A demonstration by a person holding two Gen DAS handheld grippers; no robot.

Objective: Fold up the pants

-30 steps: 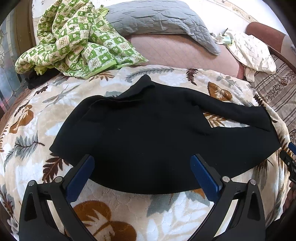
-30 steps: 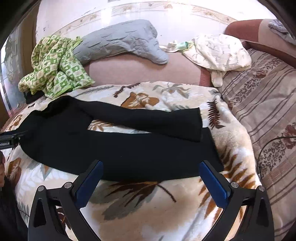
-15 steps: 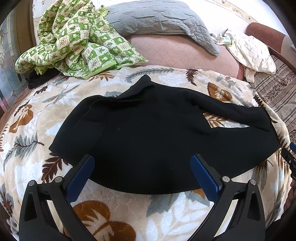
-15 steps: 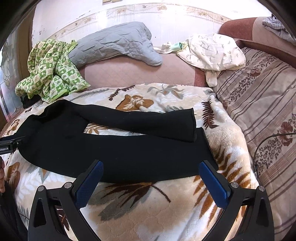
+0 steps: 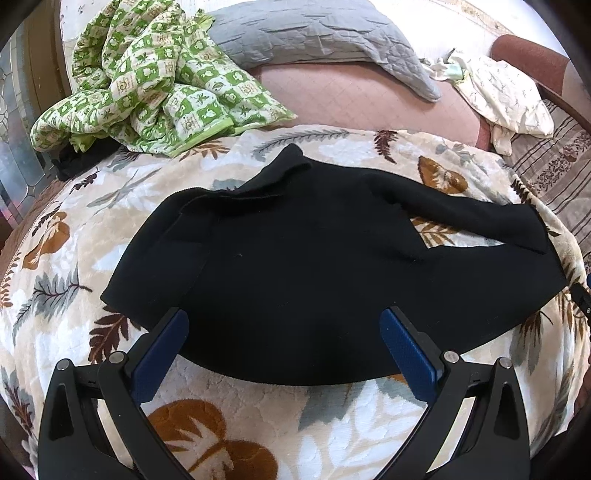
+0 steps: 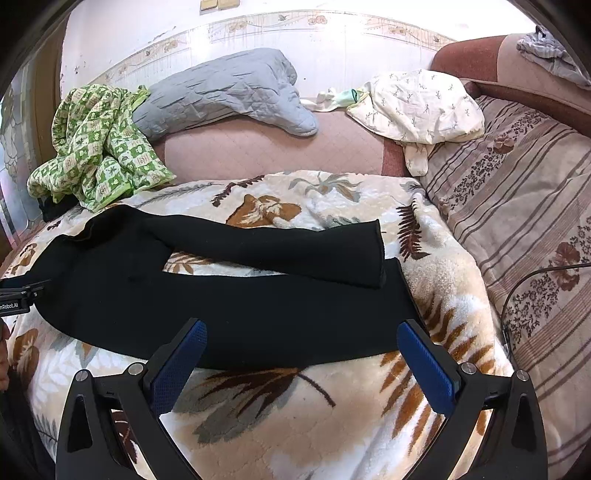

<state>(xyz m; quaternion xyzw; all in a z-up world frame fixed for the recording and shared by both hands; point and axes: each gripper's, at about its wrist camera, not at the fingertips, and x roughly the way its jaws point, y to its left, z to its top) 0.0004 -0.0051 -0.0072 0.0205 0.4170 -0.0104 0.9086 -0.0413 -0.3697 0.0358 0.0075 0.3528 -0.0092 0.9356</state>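
Observation:
Black pants (image 5: pixel 303 266) lie spread on a leaf-patterned blanket (image 5: pixel 236 417), waistband to the left and the two legs running to the right. The far leg (image 6: pixel 288 251) lies apart from the near leg (image 6: pixel 258 325), with blanket showing between them. My left gripper (image 5: pixel 284 328) hovers open over the near edge of the seat part, with nothing between its blue pads. My right gripper (image 6: pixel 301 339) hangs open over the near edge of the near leg, close to its cuff. The left gripper's side (image 6: pixel 16 295) shows at the left edge of the right wrist view.
A green checked quilt (image 5: pixel 155 81) and a grey pillow (image 5: pixel 325 33) lie at the back, on a pink sheet (image 6: pixel 273 151). A cream floral cloth (image 6: pixel 417 107) lies back right. A striped cover (image 6: pixel 528 206) with a black cable (image 6: pixel 517 291) is on the right.
The right gripper's view has risen and drawn back a little, so the pants sit lower in it. The left gripper has barely moved. Both stay open.

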